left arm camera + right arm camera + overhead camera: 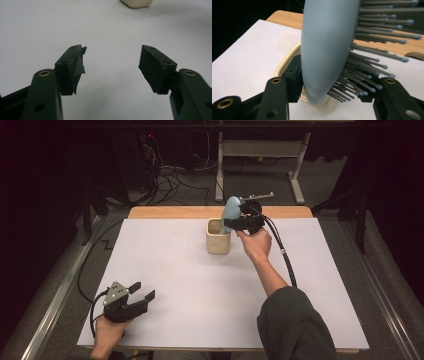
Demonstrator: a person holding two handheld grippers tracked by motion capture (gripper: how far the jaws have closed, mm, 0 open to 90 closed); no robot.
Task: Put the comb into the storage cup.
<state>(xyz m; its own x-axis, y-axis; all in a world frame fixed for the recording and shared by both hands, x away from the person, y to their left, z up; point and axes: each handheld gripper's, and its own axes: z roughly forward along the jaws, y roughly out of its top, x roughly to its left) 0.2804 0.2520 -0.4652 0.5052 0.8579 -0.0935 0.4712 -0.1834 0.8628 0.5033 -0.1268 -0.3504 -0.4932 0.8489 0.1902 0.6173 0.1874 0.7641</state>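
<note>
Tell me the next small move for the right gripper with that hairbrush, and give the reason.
Probably lower it a little further. The right gripper has the blue hairbrush between its jaws, upright, its narrow end at the mouth of the cream cup, so sinking it deeper before letting go should keep it from tipping out.

Black tongs [142,291], brass screws, dark sleeve [292,325]

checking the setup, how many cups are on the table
1. The cream cup stands toward the far middle of the white table, with the blue hairbrush held just above it by the right gripper. Nothing seems hidden.
</note>
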